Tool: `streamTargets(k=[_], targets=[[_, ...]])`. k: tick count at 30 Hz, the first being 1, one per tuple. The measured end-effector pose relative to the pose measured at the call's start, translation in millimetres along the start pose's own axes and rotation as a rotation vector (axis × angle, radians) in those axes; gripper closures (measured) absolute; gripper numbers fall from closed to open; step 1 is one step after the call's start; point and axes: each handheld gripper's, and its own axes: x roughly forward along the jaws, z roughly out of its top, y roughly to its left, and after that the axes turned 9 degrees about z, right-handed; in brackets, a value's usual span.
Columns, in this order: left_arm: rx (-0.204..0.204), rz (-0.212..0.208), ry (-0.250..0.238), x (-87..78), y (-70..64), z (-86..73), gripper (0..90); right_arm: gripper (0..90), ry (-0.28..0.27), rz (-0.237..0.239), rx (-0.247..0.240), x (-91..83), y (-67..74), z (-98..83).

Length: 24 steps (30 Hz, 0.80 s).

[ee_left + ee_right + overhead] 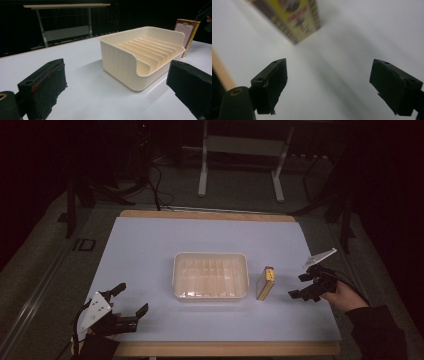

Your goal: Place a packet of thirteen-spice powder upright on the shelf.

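A white sheet (150, 250) covers the wooden table in a dark room, metal stand legs (202, 170) at upper centre. Mid-frame sits a cream ribbed plastic tray (210, 275); just right stands a yellow-and-maroon printed box (265, 282), lettering unreadable. The left gripper (131, 300), lower left, and the right gripper (298, 285), at right, both gape wide, empty.

The ribbed tray (210, 275) is cream. The small box (265, 283) is yellow with a dark patterned border and red lettering. The counter (150, 245) is pale white-blue with a tan wooden edge. Both tongs (131, 299) (300, 285) are black.
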Motion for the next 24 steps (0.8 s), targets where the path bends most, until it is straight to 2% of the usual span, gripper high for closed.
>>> streamTargets(k=[1, 6, 7, 9, 10, 11, 15, 17, 18, 20, 21, 22, 24], targets=[[0.001, 0.0, 0.001, 0.1, 0.0, 0.1, 2.7, 14.6, 0.0, 0.0, 0.0, 0.0, 0.0, 0.0], [0.006, -0.003, 0.004, 0.7, -0.3, -0.2, 2.7, 14.7, 0.131, 0.065, -0.028, 1.7, 1.4, 0.8], [0.006, -0.003, 0.004, 0.7, -0.3, -0.2, 2.7, 14.7, 0.131, 0.065, -0.028, 1.7, 1.4, 0.8], [0.009, -0.005, 0.005, 1.0, -0.5, -0.4, 2.7, 14.7, 0.175, 0.072, -0.029, 0.8, 0.3, 0.8], [0.009, -0.005, 0.005, 1.0, -0.5, -0.4, 2.7, 14.7, 0.175, 0.072, -0.029, 0.8, 0.3, 0.8], [0.009, -0.006, 0.006, 1.0, -0.6, -0.4, 2.7, 14.4, 0.206, 0.073, -0.028, 0.2, -0.7, 0.3], [0.011, -0.01, 0.009, 0.9, -1.1, -0.5, 2.7, 14.2, 0.234, 0.085, -0.022, -0.8, -3.1, -1.2], [0.012, -0.011, 0.009, 0.8, -1.1, -0.5, 2.7, 14.3, 0.275, 0.099, -0.03, -1.5, -4.1, -3.6], [0.013, -0.011, 0.01, 0.8, -1.2, -0.6, 2.7, 14.3, 0.275, 0.099, -0.03, -1.5, -4.1, -3.6], [0.013, -0.011, 0.011, 0.9, -1.3, -0.7, 2.7, 14.3, 0.302, 0.078, -0.072, -1.9, -4.5, -5.8], [0.016, -0.008, 0.011, 0.8, -1.5, -0.7, 2.7, 14.3, 0.302, 0.078, -0.072, -1.9, -4.5, -5.8], [0.024, -0.003, 0.009, 0.8, -1.9, -0.6, 2.7, 15.3, 0.324, 0.089, -0.1, -1.6, -4.0, -7.2], [0.036, 0.002, 0.011, 0.9, -2.7, -0.6, 2.7, 15.8, 0.374, 0.097, -0.123, -0.3, -2.7, -8.7]])
